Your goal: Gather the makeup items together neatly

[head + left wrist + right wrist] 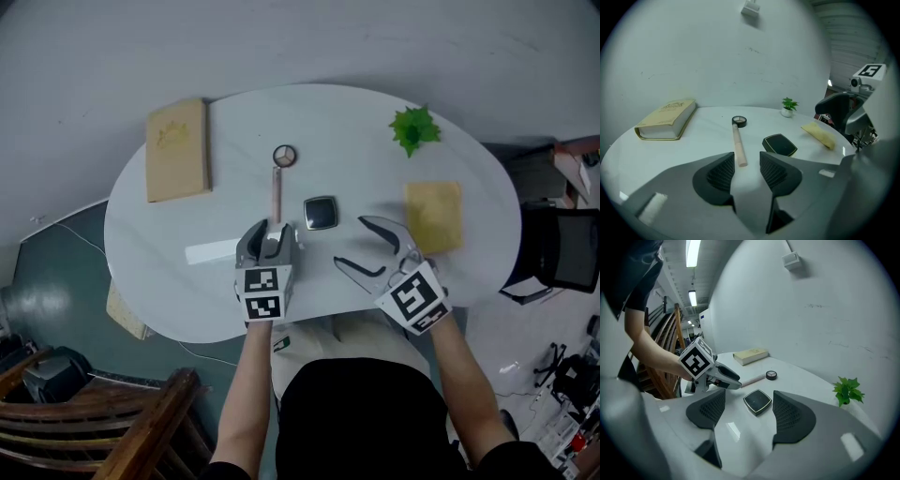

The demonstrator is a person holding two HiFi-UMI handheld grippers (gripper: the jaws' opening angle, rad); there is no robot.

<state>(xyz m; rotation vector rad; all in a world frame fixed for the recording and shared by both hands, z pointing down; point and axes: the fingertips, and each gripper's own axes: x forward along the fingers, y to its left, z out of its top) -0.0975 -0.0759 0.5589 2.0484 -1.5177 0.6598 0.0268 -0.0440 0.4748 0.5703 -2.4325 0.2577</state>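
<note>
Makeup items lie on the white oval table point(169, 239): 1 small round compact point(285, 156), touching 1 pale pink tube point(277, 195), beside 1 square black compact point(321, 213). Left gripper point(270, 234) stands part-open and empty at the tube's near end; right gripper point(361, 246) gapes empty nearby.

Stick point(277, 195) lies left of compact point(321, 213) (round pot point(285, 156) behind)

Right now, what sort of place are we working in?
Probably an office or lab room: a white oval table, a black office chair beside it, and long fluorescent ceiling lights overhead.
</note>
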